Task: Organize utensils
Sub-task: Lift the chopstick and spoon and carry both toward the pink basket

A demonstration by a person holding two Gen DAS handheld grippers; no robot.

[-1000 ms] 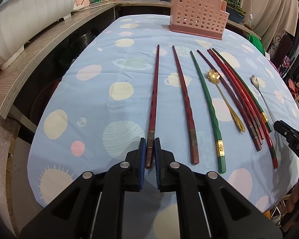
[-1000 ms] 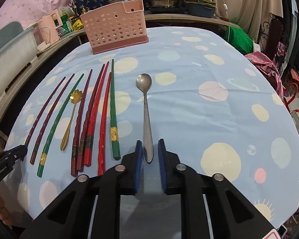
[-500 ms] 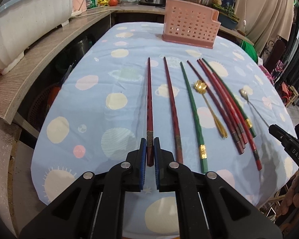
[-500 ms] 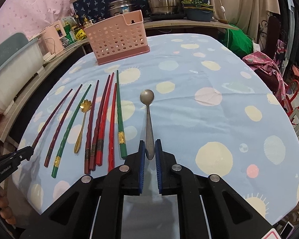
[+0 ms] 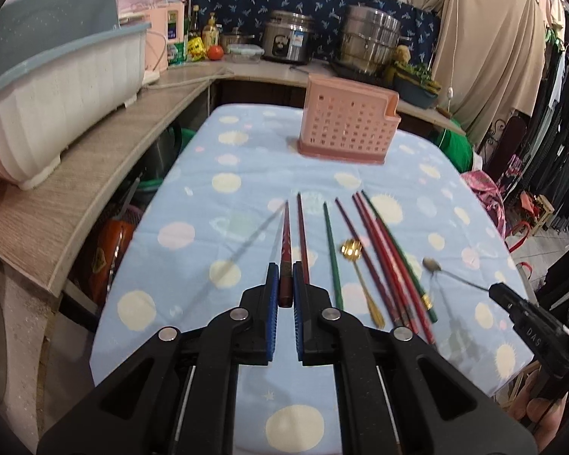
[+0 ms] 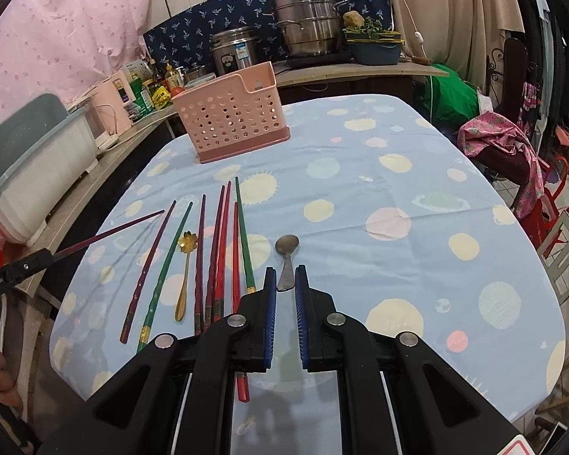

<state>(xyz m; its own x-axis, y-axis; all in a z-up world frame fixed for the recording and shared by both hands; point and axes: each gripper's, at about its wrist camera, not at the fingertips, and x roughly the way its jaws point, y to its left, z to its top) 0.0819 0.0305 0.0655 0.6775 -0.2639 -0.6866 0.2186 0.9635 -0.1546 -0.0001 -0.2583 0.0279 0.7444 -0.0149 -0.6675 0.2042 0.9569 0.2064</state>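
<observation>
Taking the pink perforated basket (image 5: 348,131) at the far end of the table (image 6: 417,265) as the landmark, the left tool (image 5: 285,291) sits nearest the viewer on the left, its blue pads pinching the thick end of a dark red chopstick (image 5: 285,242). That chopstick is raised off the cloth, its long axis running away from the tool with the thin tip aimed toward the basket; its shadow falls on the cloth to the left. Just right of it, between tool and basket, the remaining utensils lie flat in a row, all lengthwise toward the basket: another dark red chopstick (image 5: 303,235), a green chopstick (image 5: 332,254), a gold spoon (image 5: 360,276) with its flower bowl toward the basket, then a tight bundle of red and green chopsticks (image 5: 392,261). Further right, the right tool (image 6: 285,288) is pressed together on the handle of a silver spoon (image 6: 286,254), held clear of the cloth with its bowl pointing toward the basket. Right of the spoon the spotted cloth is open up to the table's right edge, and open cloth also lies between the chopstick tips and the basket.
</observation>
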